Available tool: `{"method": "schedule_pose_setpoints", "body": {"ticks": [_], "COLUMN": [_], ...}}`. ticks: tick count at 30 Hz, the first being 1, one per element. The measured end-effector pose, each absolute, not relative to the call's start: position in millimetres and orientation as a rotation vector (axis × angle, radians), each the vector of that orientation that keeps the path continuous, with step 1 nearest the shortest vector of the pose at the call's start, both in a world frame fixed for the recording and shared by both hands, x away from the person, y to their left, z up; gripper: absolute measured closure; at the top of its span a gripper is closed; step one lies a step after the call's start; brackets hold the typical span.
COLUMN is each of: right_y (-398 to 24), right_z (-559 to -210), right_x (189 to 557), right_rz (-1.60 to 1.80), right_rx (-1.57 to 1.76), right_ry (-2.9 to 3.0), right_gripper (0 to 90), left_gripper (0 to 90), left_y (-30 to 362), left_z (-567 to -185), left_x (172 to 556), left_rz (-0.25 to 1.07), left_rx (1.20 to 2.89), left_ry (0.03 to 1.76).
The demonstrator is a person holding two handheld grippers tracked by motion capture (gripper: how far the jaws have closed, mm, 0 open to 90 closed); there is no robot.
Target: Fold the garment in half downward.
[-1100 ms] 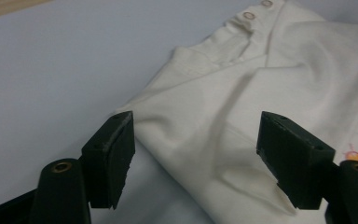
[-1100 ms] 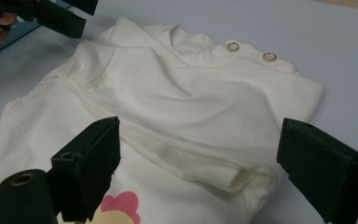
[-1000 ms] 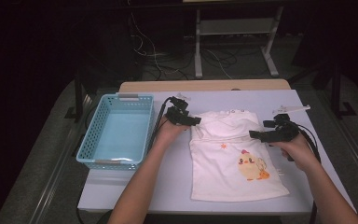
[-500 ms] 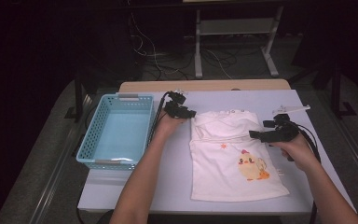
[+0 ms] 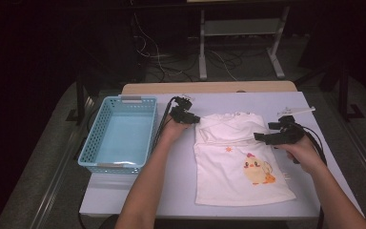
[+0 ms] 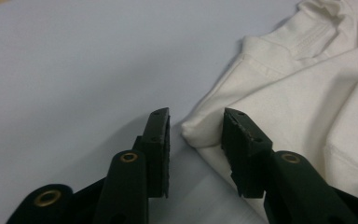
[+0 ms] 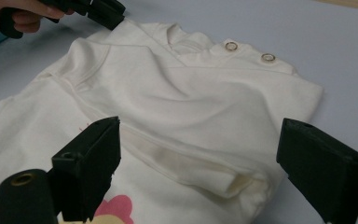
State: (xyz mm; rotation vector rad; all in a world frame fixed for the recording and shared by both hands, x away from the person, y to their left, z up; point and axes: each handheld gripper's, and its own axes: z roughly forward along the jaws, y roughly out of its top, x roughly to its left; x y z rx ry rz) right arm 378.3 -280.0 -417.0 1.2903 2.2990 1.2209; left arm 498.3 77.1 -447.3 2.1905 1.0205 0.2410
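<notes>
We found the white shirt (image 5: 238, 160) lying flat on the table (image 5: 138, 191), right of centre in the high view, its sleeves folded in over the chest and the chick print toward the lower right of the cloth. The blue basket (image 5: 119, 131) stood at centre left of that frame, just beside the left forearm and apart from the shirt. Against the frames of a second before, the left gripper (image 5: 187, 116) had shifted slightly toward the shirt's upper-left corner, and its jaws had just been closing. In the left gripper view, the left gripper (image 6: 196, 122) stood with its jaws narrow, the folded shoulder corner of the shirt (image 6: 200, 130) between them; a gap remained on the left jaw's side, so we judged the corner bracketed but not yet pinched. The right gripper (image 5: 272, 137) had not moved; in the right gripper view, the right gripper (image 7: 198, 140) stood with its jaws wide, straddling the folded sleeve (image 7: 200, 175) without pressing on it. We judged that the left side was about to secure its grip, while the right side had still to close before the shirt could be folded further.
</notes>
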Motion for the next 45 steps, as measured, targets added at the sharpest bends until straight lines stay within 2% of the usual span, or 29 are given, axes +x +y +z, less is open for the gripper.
{"method": "schedule_pose_setpoints", "body": {"ticks": [7,9,13,20,29,37,45], "right_y": [-277.8,-277.3,-276.0,-286.6,-300.9,-300.3,-298.1], "right_z": [-416.9,-416.5,-416.5,-421.5,-424.1,-440.4,-450.8], "right_x": [387.2,391.2,401.2,426.2,457.3,474.1,479.5], "right_rz": [1.212,1.217,1.186,1.108,1.084,1.031,1.008], "right_rx": [1.286,1.285,1.307,1.355,1.424,1.489,1.515], "right_ry": [2.314,2.320,2.315,2.270,2.237,2.260,2.284], "right_gripper": [13.2,13.1,17.1,34.6,51.2,59.5,64.0], "left_gripper": [81.3,83.1,83.9,84.3,84.6,84.7,84.6], "left_y": [73.6,72.4,73.3,76.0,77.4,78.2,77.0], "left_z": [-447.0,-446.5,-446.9,-448.5,-449.1,-449.2,-448.6], "left_x": [496.4,496.0,496.6,498.0,498.8,499.3,499.7], "left_rz": [0.213,0.222,0.209,0.177,0.167,0.159,0.161], "left_rx": [2.207,2.217,2.212,2.187,2.184,2.183,2.190], "left_ry": [0.989,0.981,0.986,0.998,0.992,0.990,0.989]}}
